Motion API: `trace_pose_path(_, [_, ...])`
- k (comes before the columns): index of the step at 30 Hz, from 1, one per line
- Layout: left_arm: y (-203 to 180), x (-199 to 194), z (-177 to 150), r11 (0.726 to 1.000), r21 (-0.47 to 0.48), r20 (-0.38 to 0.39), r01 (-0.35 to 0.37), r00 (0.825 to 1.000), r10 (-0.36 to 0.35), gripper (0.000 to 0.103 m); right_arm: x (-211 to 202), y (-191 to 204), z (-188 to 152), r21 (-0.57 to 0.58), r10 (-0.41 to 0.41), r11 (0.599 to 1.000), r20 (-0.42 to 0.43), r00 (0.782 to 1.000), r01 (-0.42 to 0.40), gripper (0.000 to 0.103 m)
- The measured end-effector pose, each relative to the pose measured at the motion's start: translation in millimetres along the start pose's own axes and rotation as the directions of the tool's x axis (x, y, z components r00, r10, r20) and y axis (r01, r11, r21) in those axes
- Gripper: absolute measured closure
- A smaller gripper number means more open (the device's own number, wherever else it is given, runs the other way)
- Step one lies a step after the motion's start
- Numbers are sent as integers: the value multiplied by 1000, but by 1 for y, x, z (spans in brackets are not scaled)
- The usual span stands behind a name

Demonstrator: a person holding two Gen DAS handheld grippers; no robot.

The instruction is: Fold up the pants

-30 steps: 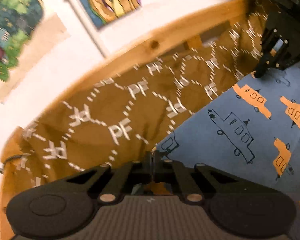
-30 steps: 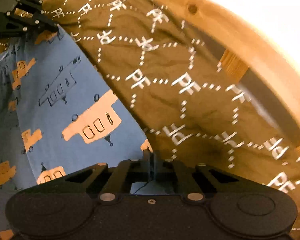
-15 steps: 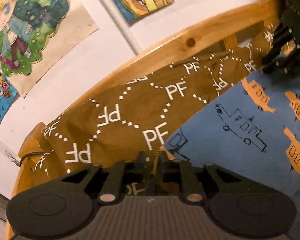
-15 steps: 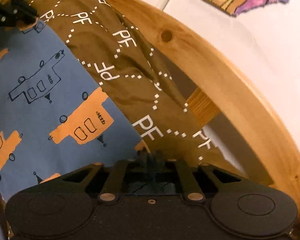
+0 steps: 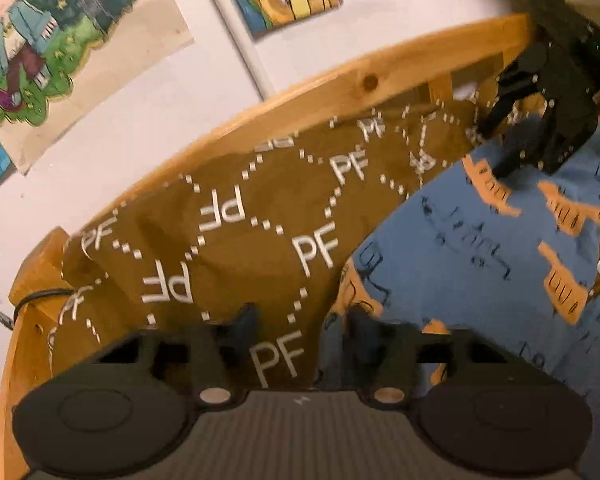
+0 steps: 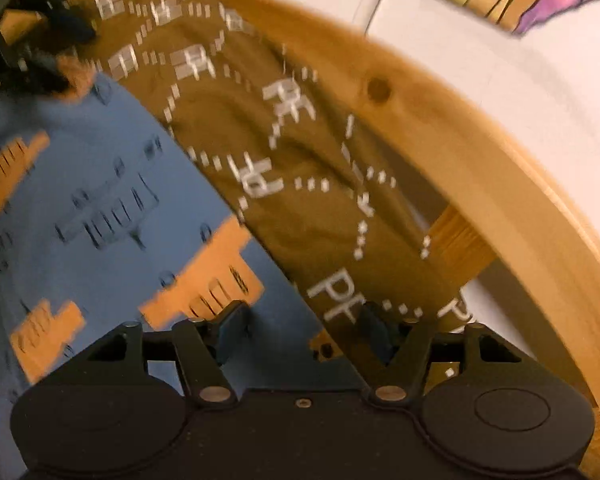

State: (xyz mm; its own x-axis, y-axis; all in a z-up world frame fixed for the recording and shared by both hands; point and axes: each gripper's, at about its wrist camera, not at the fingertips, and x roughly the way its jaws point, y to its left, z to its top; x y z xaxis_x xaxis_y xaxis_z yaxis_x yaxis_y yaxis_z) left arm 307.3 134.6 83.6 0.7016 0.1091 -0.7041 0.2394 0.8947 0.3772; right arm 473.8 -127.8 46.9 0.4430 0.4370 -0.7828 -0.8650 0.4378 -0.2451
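Observation:
The pants (image 5: 480, 264) are blue with orange and outlined car prints and lie flat on a brown bedcover; in the right wrist view the pants (image 6: 100, 208) fill the left side. My left gripper (image 5: 302, 322) is open, its jaws apart over the pants' near edge, holding nothing. My right gripper (image 6: 304, 322) is open too, its jaws spread over the pants' far corner. The right gripper also shows in the left wrist view (image 5: 548, 120), and the left gripper shows blurred in the right wrist view (image 6: 28, 52).
A brown bedcover (image 5: 236, 232) printed with white "PF" letters lies under the pants. A curved wooden bed rail (image 5: 340, 92) runs behind it, with slats (image 6: 456, 248) below. Posters (image 5: 40, 28) hang on the white wall behind.
Both grippers were shut on the pants' edge and have opened, letting the cloth go. Both have tilted up and drawn back a little; the pants now rest on the bedcover.

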Motion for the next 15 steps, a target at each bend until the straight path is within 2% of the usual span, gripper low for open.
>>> trace_pose_path(1, [-1,1,0,1000,-1,-6,12,1000,-12,80,2,-1,-1,3,0,1000,-12,1000,0,49])
trace_pose_path(3, [-2,2,1,999,-13,-18,36,999,-36,94,1,-7,-4,38,9,999,-16,1000,-8,63])
trace_pose_path(5, [-6,0,2,1000,-12,-14,29,999,-29,98,-4,-13,-6,66,12,998,-13,1000,-11,91])
trace_pose_path(7, [-9,-5,1,1000,3,1,9,1000,-9,100,-11,-16,-9,77,9,997,-4,1000,-8,102])
trace_pose_path(12, [-11,-30,-7,999,1,88,-32,996,32,101,-46,-3,-19,74,-42,997,82,996,36,103])
trace_pose_path(15, [-20,-50,-16,998,30,177,-55,983,49,101,-68,16,-26,69,-105,993,140,984,96,103])
